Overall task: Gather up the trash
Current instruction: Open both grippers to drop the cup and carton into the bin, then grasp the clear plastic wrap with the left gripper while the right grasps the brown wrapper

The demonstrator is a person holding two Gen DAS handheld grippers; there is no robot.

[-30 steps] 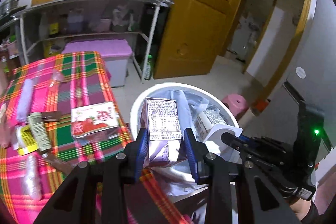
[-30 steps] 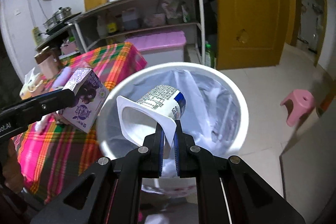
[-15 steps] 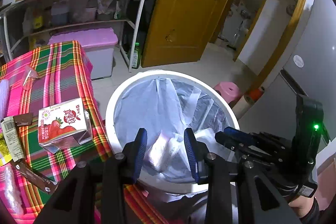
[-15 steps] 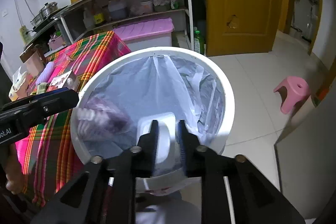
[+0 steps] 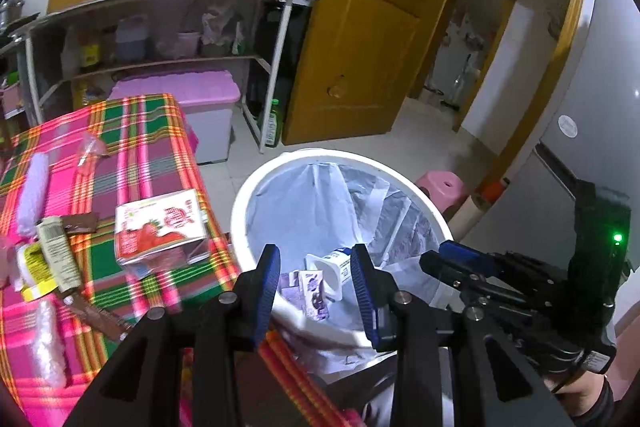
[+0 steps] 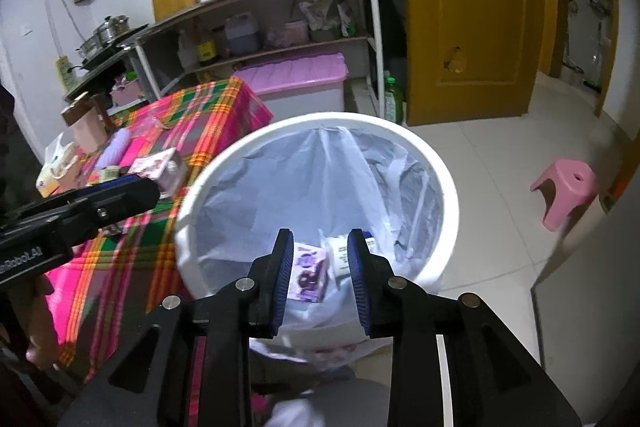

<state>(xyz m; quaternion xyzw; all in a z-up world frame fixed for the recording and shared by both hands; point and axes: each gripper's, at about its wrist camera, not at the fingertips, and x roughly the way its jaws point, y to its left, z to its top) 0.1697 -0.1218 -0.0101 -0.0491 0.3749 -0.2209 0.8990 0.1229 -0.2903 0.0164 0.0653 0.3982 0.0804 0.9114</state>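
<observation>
down in the lined bin [image 6: 448, 187], purple carton [image 6: 306, 271], white cup [image 6: 340, 259]; right gripper [image 6: 320, 259] opening, left gripper [image 5: 316, 275] released

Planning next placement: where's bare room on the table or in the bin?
Free: the far end of the plaid tablecloth, between the clear wrapper and the pink-lidded box; the far half of the bin liner. Crowded: around the strawberry carton; the liner's near bottom, with the purple carton and yogurt cup.
</observation>
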